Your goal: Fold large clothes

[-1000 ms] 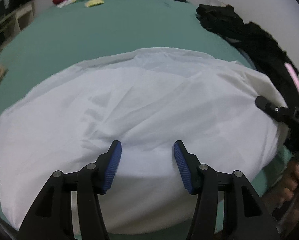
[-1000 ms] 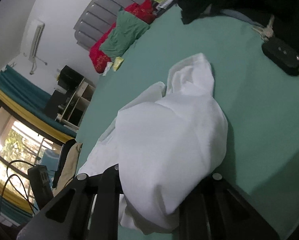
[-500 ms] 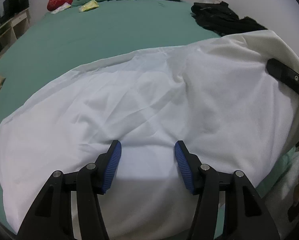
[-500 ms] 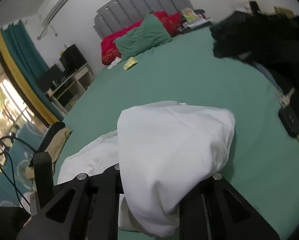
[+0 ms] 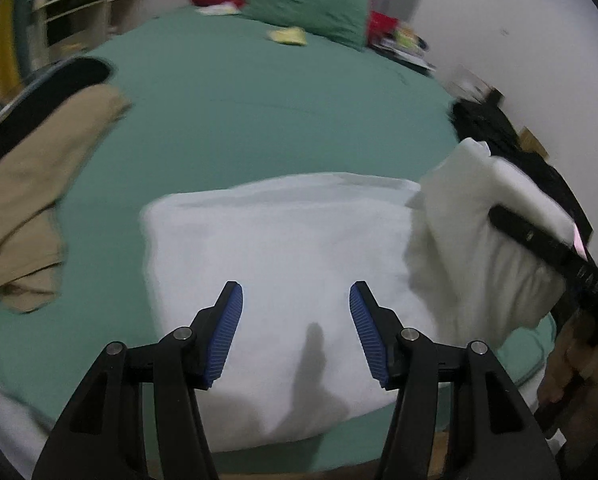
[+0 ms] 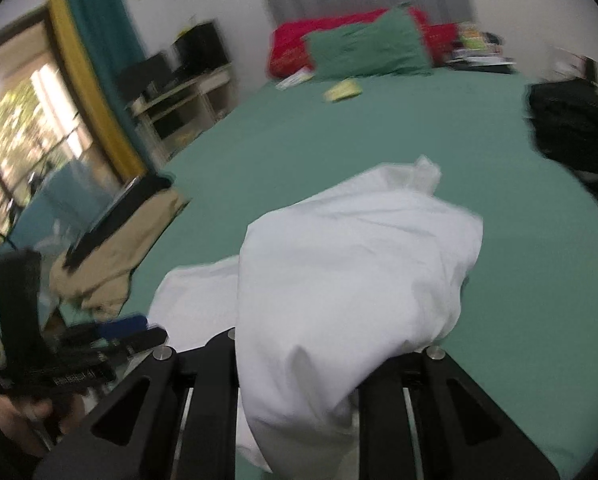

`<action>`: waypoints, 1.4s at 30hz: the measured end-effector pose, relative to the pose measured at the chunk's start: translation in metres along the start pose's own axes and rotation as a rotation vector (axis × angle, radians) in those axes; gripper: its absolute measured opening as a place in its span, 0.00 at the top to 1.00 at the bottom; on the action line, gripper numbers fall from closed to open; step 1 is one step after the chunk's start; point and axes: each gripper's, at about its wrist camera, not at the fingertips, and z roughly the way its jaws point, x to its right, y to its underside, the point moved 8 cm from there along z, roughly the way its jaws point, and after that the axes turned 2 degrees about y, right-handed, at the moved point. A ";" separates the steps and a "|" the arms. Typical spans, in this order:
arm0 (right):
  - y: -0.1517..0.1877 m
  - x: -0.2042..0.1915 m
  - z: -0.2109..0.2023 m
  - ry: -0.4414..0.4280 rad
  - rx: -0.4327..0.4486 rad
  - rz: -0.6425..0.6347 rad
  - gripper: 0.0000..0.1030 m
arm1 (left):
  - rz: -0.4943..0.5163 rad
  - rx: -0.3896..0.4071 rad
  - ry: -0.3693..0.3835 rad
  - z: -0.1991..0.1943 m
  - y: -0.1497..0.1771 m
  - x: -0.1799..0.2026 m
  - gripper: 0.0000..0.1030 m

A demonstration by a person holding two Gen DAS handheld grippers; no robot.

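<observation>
White garment (image 5: 283,248) lies part-folded on bed (image 5: 259,120). Right gripper (image 6: 299,364) pinches its edge to carry it over; left gripper (image 5: 296,332) hovers spread, empty.

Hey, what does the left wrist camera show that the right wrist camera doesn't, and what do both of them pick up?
Only the left wrist view shows the left gripper from behind, its blue-padded jaws open and empty above the flat part of the white garment, with the right gripper lifting one end.

Only the right wrist view shows the window, the teal and yellow curtain and the bunched cloth covering its own jaws.

Both show the green bed sheet, green pillow, tan clothes and black clothes.
</observation>
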 end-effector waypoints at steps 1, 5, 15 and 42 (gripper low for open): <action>0.005 -0.015 0.013 -0.018 -0.028 -0.028 0.83 | -0.012 0.005 -0.018 -0.004 0.000 -0.013 0.43; 0.043 -0.067 0.064 -0.088 -0.165 -0.138 0.76 | -0.054 -0.003 -0.085 -0.010 0.002 -0.052 0.43; 0.082 -0.090 0.057 -0.386 -0.223 -0.190 0.17 | -0.161 0.047 -0.109 -0.016 -0.022 -0.054 0.43; 0.048 0.116 -0.001 -0.187 -0.018 0.289 0.10 | 0.096 -0.086 -0.251 0.055 -0.003 0.037 0.42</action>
